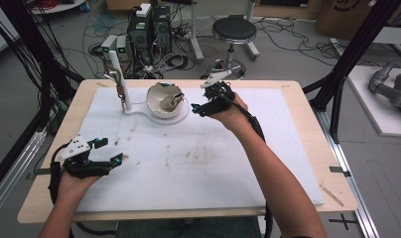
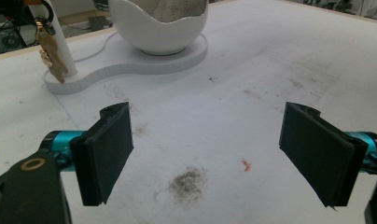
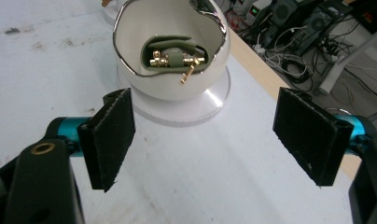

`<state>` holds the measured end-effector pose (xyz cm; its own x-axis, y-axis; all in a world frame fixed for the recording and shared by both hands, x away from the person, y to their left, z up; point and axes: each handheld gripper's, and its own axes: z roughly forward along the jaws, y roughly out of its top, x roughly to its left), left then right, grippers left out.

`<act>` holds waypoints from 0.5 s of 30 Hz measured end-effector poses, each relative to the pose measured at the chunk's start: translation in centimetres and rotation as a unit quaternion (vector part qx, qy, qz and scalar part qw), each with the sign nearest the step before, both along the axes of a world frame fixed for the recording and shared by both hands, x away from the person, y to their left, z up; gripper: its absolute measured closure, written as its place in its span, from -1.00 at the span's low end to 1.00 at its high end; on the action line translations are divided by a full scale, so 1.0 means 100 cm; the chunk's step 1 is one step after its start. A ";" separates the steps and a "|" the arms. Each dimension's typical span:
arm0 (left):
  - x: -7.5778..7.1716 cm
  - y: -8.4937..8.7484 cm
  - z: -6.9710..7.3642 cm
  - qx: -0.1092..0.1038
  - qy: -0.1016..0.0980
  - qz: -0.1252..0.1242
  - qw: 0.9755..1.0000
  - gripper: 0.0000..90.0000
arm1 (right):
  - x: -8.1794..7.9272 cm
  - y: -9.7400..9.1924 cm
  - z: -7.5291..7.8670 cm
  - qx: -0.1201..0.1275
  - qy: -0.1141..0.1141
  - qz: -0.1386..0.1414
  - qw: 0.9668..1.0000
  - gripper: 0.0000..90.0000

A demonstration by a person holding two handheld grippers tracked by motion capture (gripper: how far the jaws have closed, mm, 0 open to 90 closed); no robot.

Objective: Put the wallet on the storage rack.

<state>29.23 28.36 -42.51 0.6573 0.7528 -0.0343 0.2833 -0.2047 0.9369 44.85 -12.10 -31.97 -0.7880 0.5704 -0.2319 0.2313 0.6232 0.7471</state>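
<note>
1. Right gripper [image 1: 196, 107] is hovering just beside the egg-shaped white bowl [image 1: 164, 100] on the far side of the table; jaws are standing wide with nothing between them.
2. Left gripper [image 1: 110, 151] is resting near the table's near-left edge, well apart from the bowl, jaws also wide and empty.
3. Green strap with gold clasps [image 3: 176, 56] is lying curled inside the bowl [image 3: 170, 51], low against its back wall.
4. Bowl is sitting on a flat white stand [image 2: 130, 65] whose post [image 2: 60, 51] is carrying a small tan charm [image 2: 51, 56].
5. Judging the strap: looking light, soft and floppy, likely dangling when lifted; the gold bits look small, hard and slippery.
6. Best hold is probably across the green band beside the clasps, coming in through the jagged opening.
7. Bowl is looking glossy and thin-rimmed, probably fragile, so jaws should be avoiding knocking the rim [image 3: 126, 65].
</note>
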 end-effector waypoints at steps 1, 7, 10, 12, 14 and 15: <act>0.002 -0.002 0.000 -0.001 0.000 -0.002 1.000 -0.62 | -0.005 -0.011 -0.001 0.005 0.002 -0.005 1.000 -0.52; 0.011 -0.013 0.000 -0.001 0.001 -0.017 1.000 -0.62 | -0.020 -0.045 0.000 0.027 -0.004 -0.024 0.999 -0.52; 0.015 -0.017 0.000 -0.002 0.001 -0.024 1.000 -0.62 | -0.030 -0.064 0.001 0.049 -0.014 -0.030 0.998 -0.52; 0.017 -0.020 0.000 -0.004 0.002 -0.026 1.000 -0.62 | -0.037 -0.076 0.000 0.061 -0.021 -0.034 0.997 -0.53; 0.020 -0.022 0.000 -0.004 0.001 -0.029 1.000 -0.62 | -0.046 -0.092 -0.006 0.073 -0.023 -0.040 0.996 -0.53; 0.021 -0.023 0.000 -0.006 0.002 -0.030 1.000 -0.62 | -0.048 -0.098 -0.008 0.075 -0.022 -0.043 0.996 -0.53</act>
<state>31.35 26.06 -42.48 0.7008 0.7119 -0.0458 0.2739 -0.2092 0.9387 40.01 -21.87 -32.78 -0.7252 0.6666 -0.1723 0.2437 0.4825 0.8413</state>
